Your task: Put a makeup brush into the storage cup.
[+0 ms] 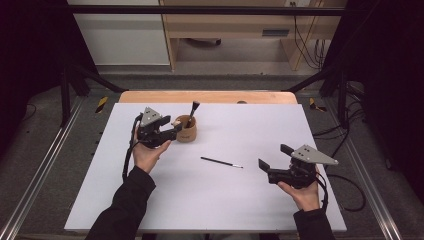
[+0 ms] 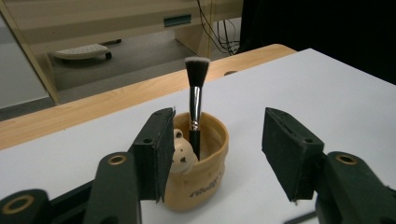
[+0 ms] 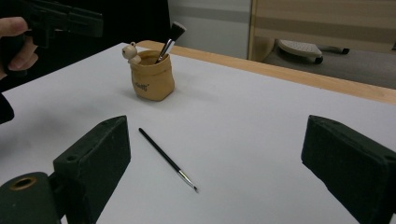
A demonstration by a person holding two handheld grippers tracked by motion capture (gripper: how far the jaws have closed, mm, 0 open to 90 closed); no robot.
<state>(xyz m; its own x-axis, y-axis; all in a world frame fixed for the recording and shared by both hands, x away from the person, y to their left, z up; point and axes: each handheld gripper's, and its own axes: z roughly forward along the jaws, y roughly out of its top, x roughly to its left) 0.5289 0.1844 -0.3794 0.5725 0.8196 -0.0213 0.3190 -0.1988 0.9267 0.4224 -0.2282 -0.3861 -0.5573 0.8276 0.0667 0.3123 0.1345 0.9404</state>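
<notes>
Big brush: The big brush (image 2: 196, 100) stands in the cup, handle down and fluffy head up. It leans a little on the cup's rim. The head is black with a pale tip, then comes a shiny silver neck and a black handle.
Cup: The cup (image 1: 186, 129) is tan and looks like a small sack, with a tiny bear figure (image 2: 182, 151) on its rim and some writing on its side. It sits on the far left part of the white table top (image 1: 250, 125).
Thin brush: The thin brush (image 1: 221, 162) lies flat on the table top, near the middle. It is well apart from the cup. It is long and black with a small silver neck and a fine tip that points to the right.
Done so far: It looks like one brush is put away in the cup.
Left to do: It looks like the thin brush must go in the cup too. Nothing touches it yet.
Left gripper: The left gripper (image 1: 175, 129) is just beside the cup, on its left. Its jaws stand apart and hold nothing. The big brush stands free beyond them.
Right gripper: The right gripper (image 1: 274, 156) waits at the near right, close to the thin brush's tip. Its jaws are wide apart and empty.
</notes>
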